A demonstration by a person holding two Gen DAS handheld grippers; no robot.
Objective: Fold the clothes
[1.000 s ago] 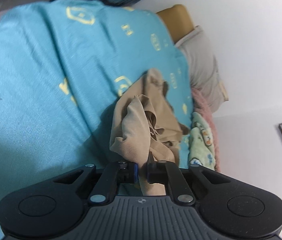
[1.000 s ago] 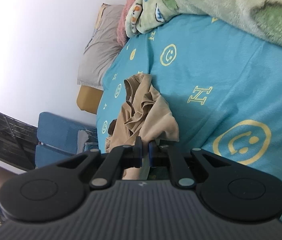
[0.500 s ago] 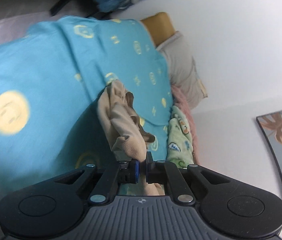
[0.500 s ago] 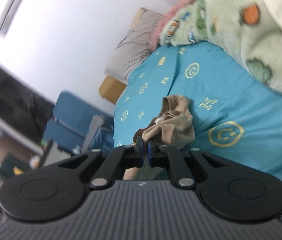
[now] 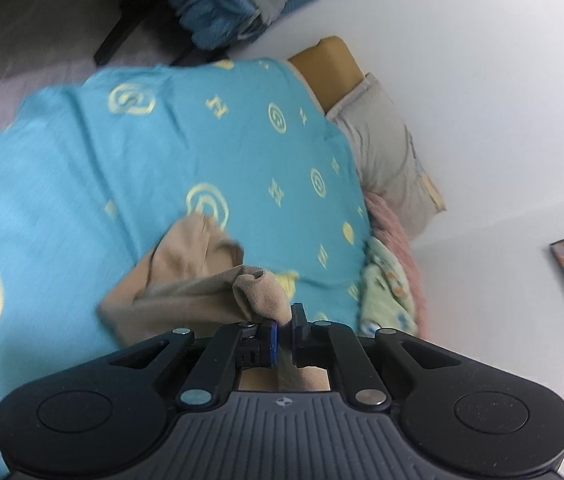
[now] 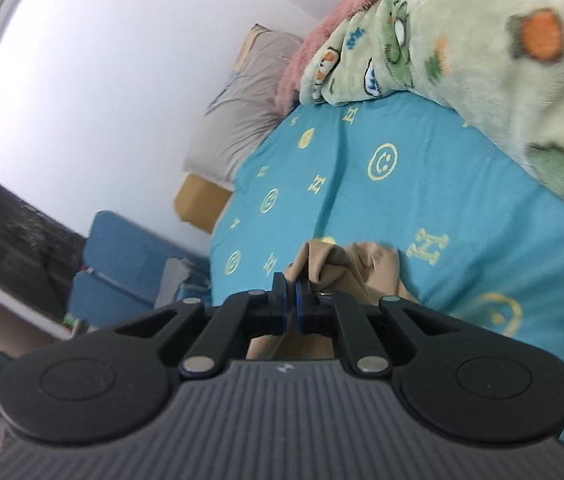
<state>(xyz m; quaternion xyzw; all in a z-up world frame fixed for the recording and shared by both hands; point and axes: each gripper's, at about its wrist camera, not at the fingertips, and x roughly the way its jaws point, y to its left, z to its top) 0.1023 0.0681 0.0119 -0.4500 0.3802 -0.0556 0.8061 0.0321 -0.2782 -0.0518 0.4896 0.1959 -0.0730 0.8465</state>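
Both-handed: left gripper (image 5: pixel 285 322) and right gripper (image 6: pixel 290 300) clamped on tan garment (image 5: pixel 186 280)

The blue sheet (image 6: pixel 433 184) lay open and flat ahead of the tan garment (image 5: pixel 186 276), giving wide passage. A fleece blanket (image 6: pixel 461 32) heaped along one edge blocked that side, pillows (image 5: pixel 381 148) walled the head end, and a blue chair (image 6: pixel 122 256) stood beside the bed.
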